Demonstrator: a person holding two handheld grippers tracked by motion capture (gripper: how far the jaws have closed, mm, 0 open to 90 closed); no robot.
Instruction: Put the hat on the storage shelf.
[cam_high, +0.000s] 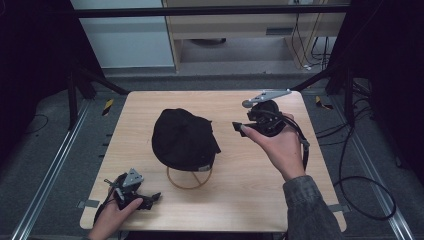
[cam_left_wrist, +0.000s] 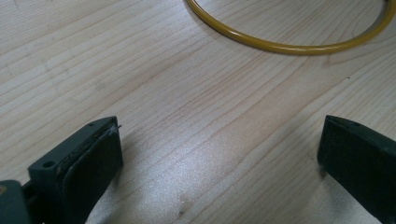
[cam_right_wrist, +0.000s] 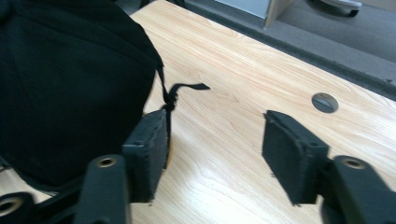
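A black cap (cam_high: 182, 137) lies in the middle of the wooden table (cam_high: 250, 180), resting on a yellow ring (cam_high: 190, 181) whose front arc shows below it. The left gripper (cam_high: 152, 198) sits low near the table's front left corner, jaws open over bare wood, with the yellow ring (cam_left_wrist: 285, 44) ahead of it. The right gripper (cam_high: 237, 127) is held above the table just right of the cap, open and holding nothing. In the right gripper view the cap (cam_right_wrist: 70, 88) lies by the left jaw, and a short black strap (cam_right_wrist: 180, 91) trails from it.
A round grey cap (cam_right_wrist: 324, 102) is set into the table near its far edge. Black frame legs, floor rails and cables surround the table. A wooden cabinet (cam_high: 250, 25) stands behind it.
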